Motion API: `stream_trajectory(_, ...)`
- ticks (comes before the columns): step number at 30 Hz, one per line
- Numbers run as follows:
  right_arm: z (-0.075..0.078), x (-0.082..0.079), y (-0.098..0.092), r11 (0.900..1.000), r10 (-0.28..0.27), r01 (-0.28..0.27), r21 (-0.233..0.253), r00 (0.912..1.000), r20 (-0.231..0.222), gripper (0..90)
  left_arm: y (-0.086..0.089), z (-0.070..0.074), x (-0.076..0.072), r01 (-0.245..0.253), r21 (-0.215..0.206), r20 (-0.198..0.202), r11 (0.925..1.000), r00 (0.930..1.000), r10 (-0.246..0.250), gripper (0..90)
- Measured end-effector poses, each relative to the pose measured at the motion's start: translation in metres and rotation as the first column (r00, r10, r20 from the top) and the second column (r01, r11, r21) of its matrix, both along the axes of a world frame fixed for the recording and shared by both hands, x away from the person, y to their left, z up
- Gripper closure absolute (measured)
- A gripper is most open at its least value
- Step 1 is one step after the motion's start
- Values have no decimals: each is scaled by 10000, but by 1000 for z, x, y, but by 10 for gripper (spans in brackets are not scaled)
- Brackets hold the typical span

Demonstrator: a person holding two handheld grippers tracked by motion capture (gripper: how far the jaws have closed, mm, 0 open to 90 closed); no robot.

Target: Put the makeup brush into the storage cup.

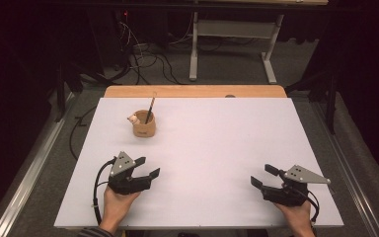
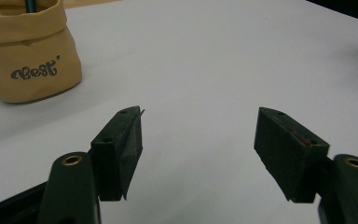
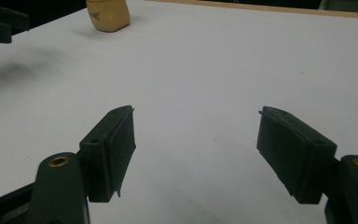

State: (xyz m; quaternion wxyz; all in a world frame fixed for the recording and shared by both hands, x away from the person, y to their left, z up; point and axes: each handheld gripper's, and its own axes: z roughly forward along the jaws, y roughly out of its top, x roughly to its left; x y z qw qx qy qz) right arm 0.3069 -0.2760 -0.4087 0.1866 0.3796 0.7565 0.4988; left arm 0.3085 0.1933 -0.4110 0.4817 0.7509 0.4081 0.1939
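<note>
Setting: dark room, grey carpet, cables on the floor and a light-framed table leg set beyond the desk.

Surface: desk (image 1: 276, 148), white top with a wooden strip along its far edge; bare except for the item below.

Item 1: tan pot (image 1: 144, 125), a soft-walled, bag-like container with dark lettering on its side, standing upright in the far-left part of the desk, well in from the left edge. A dark-handled brush (image 1: 151, 108) stands in it, leaning toward the far edge. A small pale lump (image 1: 134, 118) sits at the pot's left rim; what it is cannot be told.

Item 2: left gripper (image 1: 147, 168), held in the person's hand near the near-left corner, jaws spread wide with nothing between them. It points toward the desk's middle; the tan pot lies beyond it, near but apart.

Item 3: right gripper (image 1: 263, 176), held near the near-right corner, jaws likewise wide apart and empty, well apart from the tan pot.

Progress: judged at the very start. Both grippers rest low by the near edge, neither touching the pot or the brush. Reaching, gripping and whatever handling of the brush or pot follows all appear left to do.
</note>
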Motion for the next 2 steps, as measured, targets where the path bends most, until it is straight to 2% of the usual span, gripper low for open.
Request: stream_trajectory(2,0,0,0,10000,16,-16,-10,10000,18,297,0,0,0,-15,-7,5,10000,10000,15,330)
